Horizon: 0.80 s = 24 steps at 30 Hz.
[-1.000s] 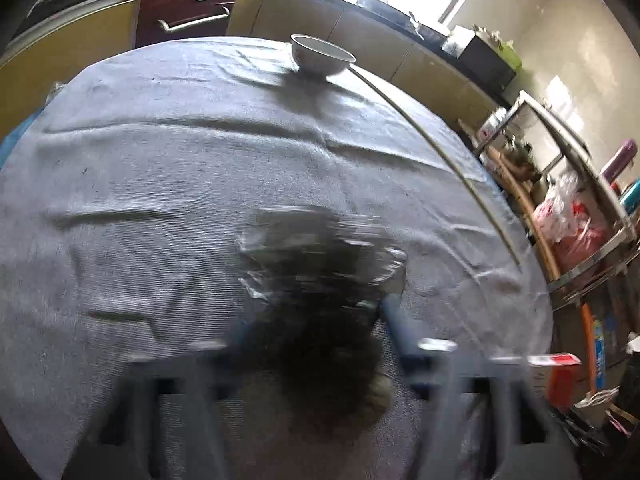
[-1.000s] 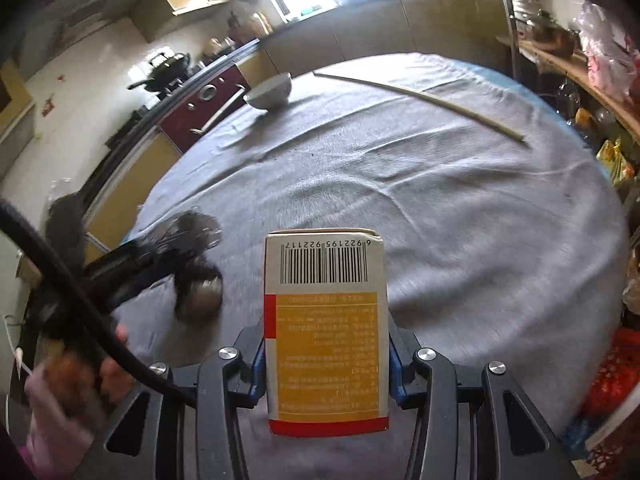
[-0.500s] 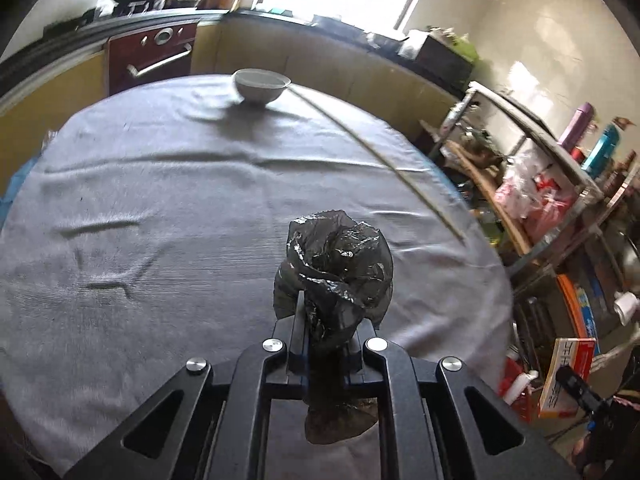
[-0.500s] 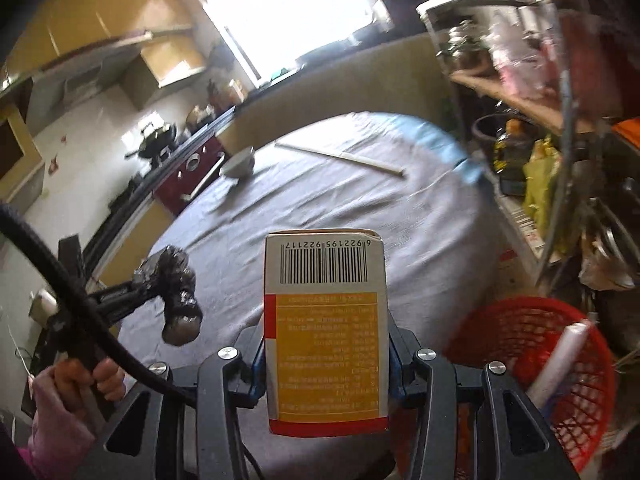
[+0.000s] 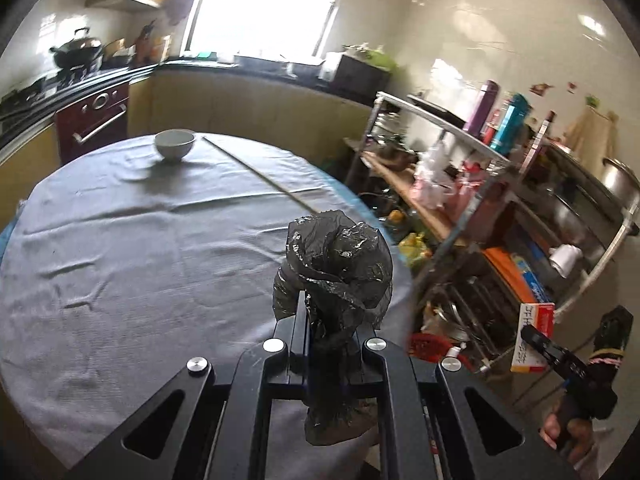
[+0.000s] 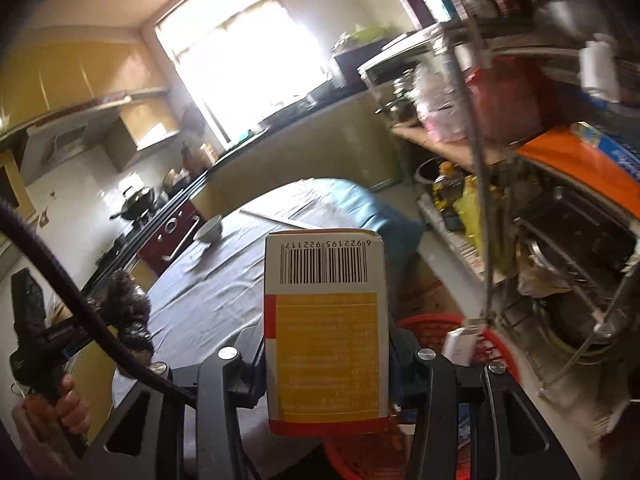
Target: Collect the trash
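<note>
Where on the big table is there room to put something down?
Nearly all of the grey tablecloth is bare. Only a white bowl and a long stick lie at the far edge. The metal shelves beside the table are crowded.

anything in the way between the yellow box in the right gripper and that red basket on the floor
Nothing visible blocks it. The right gripper is shut on the yellow box, and the red basket sits just beyond and below it, beside the table edge. A white item already lies in the basket.
</note>
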Available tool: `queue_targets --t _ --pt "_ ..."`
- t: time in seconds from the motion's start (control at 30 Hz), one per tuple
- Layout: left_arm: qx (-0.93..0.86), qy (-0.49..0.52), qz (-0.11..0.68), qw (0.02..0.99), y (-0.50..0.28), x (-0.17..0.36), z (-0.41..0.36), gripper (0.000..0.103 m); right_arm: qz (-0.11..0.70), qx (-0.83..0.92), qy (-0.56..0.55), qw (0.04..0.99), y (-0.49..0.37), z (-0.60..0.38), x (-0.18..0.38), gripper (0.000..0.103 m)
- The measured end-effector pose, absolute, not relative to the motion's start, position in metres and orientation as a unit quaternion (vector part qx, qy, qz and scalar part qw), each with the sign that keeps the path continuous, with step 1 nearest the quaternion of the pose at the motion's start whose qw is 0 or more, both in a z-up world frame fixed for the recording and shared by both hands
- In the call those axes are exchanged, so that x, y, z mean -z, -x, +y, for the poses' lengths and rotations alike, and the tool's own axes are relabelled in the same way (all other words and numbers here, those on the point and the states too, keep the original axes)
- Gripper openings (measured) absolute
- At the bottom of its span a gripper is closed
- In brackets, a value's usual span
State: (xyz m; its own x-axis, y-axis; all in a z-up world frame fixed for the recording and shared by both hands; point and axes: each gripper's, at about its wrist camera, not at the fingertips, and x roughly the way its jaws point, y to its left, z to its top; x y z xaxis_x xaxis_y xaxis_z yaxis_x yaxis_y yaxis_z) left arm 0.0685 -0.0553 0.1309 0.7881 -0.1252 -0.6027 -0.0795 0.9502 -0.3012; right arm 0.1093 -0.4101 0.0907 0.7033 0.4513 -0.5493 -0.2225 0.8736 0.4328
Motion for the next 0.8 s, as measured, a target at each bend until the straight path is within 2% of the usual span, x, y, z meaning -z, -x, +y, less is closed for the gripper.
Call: queue_targets --t 0.33,0.8 --pt "0.068 0.114 0.341 0.931 -0.061 -0.134 -0.127 0.011 0.313 -0.161 -0.192 0.916 -0.090 -0.462 -0.096 0.048" --pt "0.102 0.086 0.407 0.904 -0.098 -0.092 -0.190 0.011 0.353 -0.145 -0.231 0.895 -0.097 -0.499 -0.047 0.049"
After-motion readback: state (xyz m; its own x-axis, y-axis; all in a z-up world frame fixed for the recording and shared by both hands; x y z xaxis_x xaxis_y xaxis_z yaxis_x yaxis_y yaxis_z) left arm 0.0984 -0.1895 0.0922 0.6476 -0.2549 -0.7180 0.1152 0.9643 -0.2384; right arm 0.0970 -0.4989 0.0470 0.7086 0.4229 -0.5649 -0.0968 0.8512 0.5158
